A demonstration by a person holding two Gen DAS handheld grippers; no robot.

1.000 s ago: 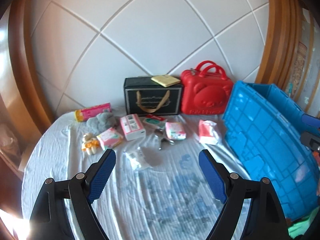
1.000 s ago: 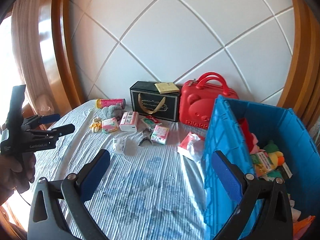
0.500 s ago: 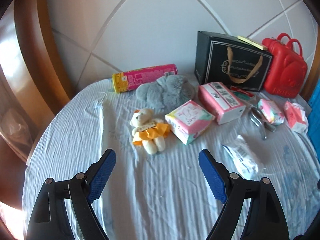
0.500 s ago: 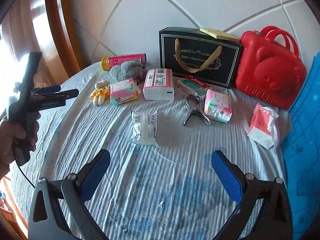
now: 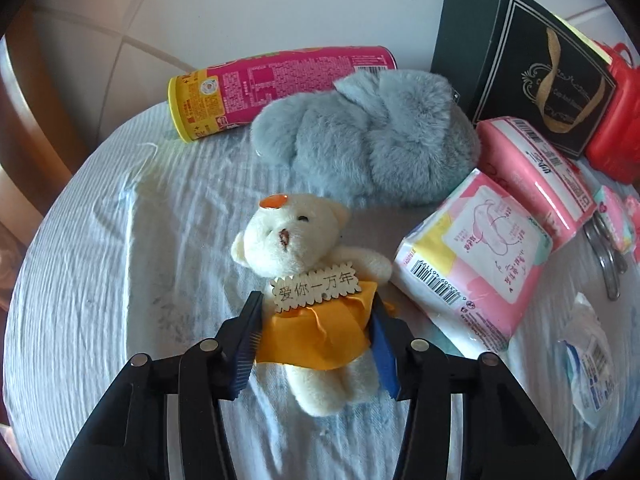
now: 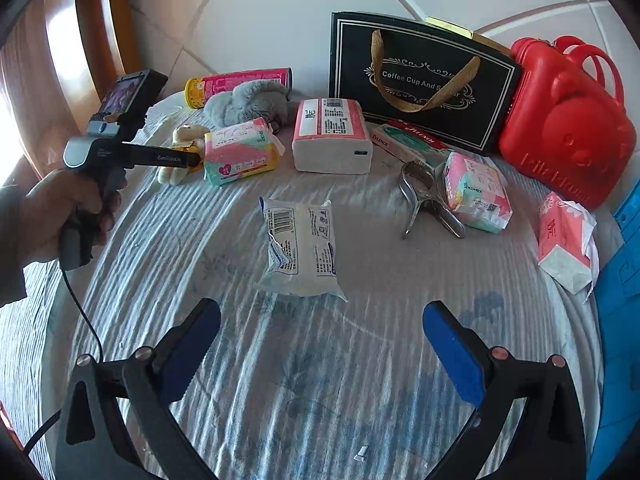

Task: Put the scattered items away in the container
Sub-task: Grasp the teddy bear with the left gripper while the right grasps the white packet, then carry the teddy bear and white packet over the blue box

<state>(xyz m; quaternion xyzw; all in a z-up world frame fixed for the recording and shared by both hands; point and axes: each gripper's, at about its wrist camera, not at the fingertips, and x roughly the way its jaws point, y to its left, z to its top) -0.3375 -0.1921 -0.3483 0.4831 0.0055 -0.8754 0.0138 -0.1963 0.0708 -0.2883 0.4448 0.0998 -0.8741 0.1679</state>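
Note:
A small cream teddy bear point(image 5: 292, 240) in an orange dress lies on the pale bedsheet point(image 5: 100, 280). My left gripper point(image 5: 316, 300) straddles its body; the jaws are closing, and both blue pads touch the dress. The right wrist view shows the same gripper point(image 6: 192, 159), held by a hand point(image 6: 68, 204), at the bear point(image 6: 184, 136). My right gripper point(image 6: 320, 310) is open with nothing between its fingers, just short of a white plastic packet point(image 6: 300, 248). The blue container point(image 6: 624, 280) shows only as an edge at the far right.
Around the bear lie a grey fluffy item point(image 5: 372, 140), a pink can point(image 5: 280, 80) and pink packs point(image 5: 476, 264). Further right are a tissue box point(image 6: 332, 140), metal tongs point(image 6: 424, 196), a tissue pack point(image 6: 564, 240), a black gift box point(image 6: 420, 80) and a red case point(image 6: 568, 128).
Both grippers have come down and forward toward the sheet. The left one moved left onto the teddy bear and its jaws went from wide apart to closed around the bear's body.

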